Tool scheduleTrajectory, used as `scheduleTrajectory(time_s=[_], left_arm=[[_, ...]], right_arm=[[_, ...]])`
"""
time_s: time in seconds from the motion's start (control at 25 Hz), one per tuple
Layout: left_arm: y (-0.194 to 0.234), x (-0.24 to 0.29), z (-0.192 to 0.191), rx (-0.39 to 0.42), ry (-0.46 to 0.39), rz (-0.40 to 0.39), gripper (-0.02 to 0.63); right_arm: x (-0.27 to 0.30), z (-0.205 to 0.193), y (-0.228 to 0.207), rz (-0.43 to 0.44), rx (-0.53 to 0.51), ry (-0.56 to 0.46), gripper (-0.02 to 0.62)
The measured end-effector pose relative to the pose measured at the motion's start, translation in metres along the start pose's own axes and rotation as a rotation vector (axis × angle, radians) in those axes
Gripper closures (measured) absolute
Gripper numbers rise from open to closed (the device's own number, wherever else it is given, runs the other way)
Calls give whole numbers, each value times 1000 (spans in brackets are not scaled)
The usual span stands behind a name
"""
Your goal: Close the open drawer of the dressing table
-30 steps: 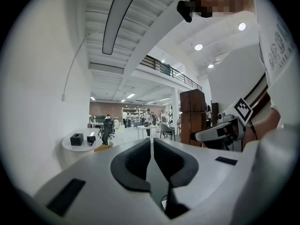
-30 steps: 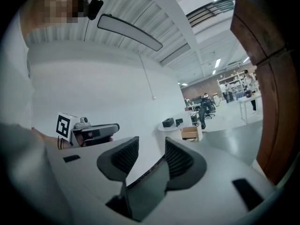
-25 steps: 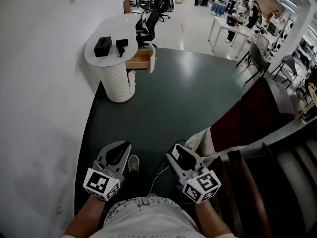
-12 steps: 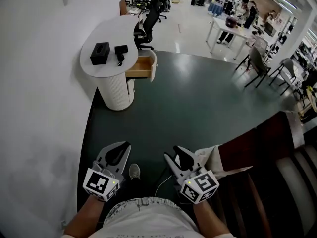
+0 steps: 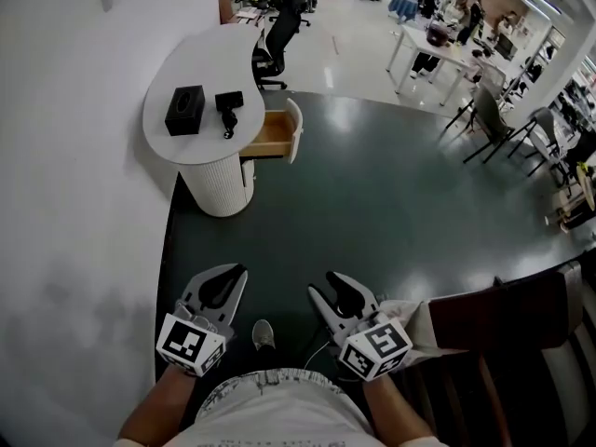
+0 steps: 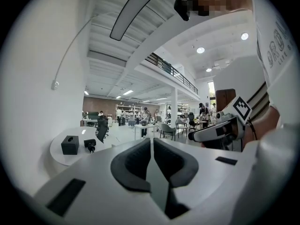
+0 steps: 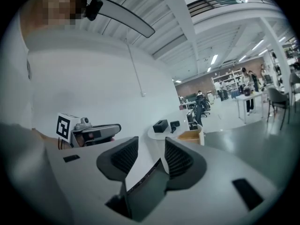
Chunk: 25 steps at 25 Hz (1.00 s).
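Note:
The white dressing table stands against the wall at the far left, well ahead of both grippers. Its wooden drawer with a white front is pulled out to the right. On the top lie a black box and a small black device. My left gripper is held low in front of me, jaws shut and empty. Beside it my right gripper is open, nothing between its jaws. The right gripper view shows the drawer far off beyond the right gripper. In the left gripper view, the left gripper points past the table.
A white wall runs along the left. A black office chair stands behind the table. A dark wooden chair is close at my right. Dark green floor stretches ahead. Desks, chairs and people fill the far right.
The dressing table has drawn nearer in the head view, and the wooden chair has slid back to the lower right. Both grippers hold the same pose.

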<state>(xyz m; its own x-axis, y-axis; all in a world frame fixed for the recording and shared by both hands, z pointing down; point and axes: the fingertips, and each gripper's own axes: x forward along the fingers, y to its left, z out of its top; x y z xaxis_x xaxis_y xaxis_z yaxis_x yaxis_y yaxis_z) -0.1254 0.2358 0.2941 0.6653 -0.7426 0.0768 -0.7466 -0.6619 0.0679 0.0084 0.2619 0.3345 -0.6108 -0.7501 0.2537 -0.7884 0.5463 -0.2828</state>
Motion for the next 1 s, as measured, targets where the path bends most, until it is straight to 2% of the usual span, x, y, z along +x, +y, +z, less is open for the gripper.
scheduleTrajectory(time_s=[0.36, 0.68, 1.0], left_arm=[[73, 32, 2, -12, 3, -25, 569], [109, 51, -1, -22, -3, -28, 569], [135, 74, 1, -7, 5, 6, 568]], right_arm=[[72, 16, -15, -30, 26, 27, 414], [111, 23, -28, -35, 25, 31, 414], [143, 38, -50, -19, 21, 31, 414]])
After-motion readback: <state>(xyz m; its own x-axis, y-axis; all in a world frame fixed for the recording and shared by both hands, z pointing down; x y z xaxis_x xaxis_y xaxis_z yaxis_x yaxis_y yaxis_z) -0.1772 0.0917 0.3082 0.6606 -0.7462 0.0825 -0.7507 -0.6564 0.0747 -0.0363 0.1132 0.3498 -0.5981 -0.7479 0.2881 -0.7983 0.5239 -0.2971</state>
